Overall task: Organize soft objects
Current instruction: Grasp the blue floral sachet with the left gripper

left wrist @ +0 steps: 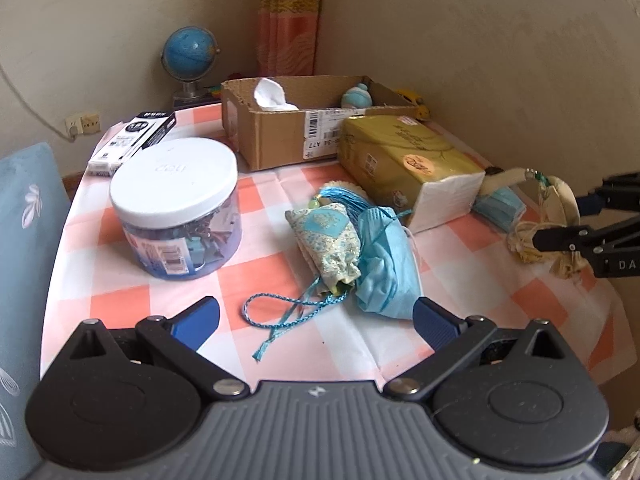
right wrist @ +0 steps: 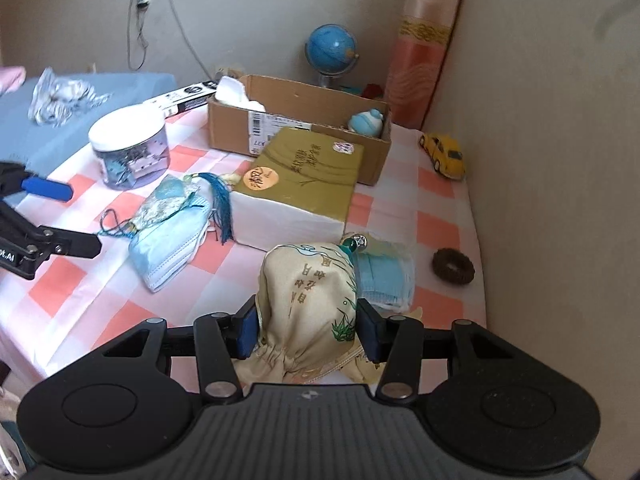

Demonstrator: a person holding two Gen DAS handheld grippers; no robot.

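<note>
left gripper (left wrist: 316, 320) spread wide; right gripper (right wrist: 306, 330) clamped, jaws partly closed.

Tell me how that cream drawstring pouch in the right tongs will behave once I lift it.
Probably floppy: the cream pouch is gathered cloth, already bunched between the right tongs, so it should sag and droop. It looks light for its size. The beaded cord at its top may dangle and snag the blue face mask beside it.

Table (right wrist: 436, 216) checked orange-white; pouch (right wrist: 308, 300) cream, printed with green grass; masks (left wrist: 386, 268) light blue; tissue pack (right wrist: 304, 172) olive-gold.
</note>
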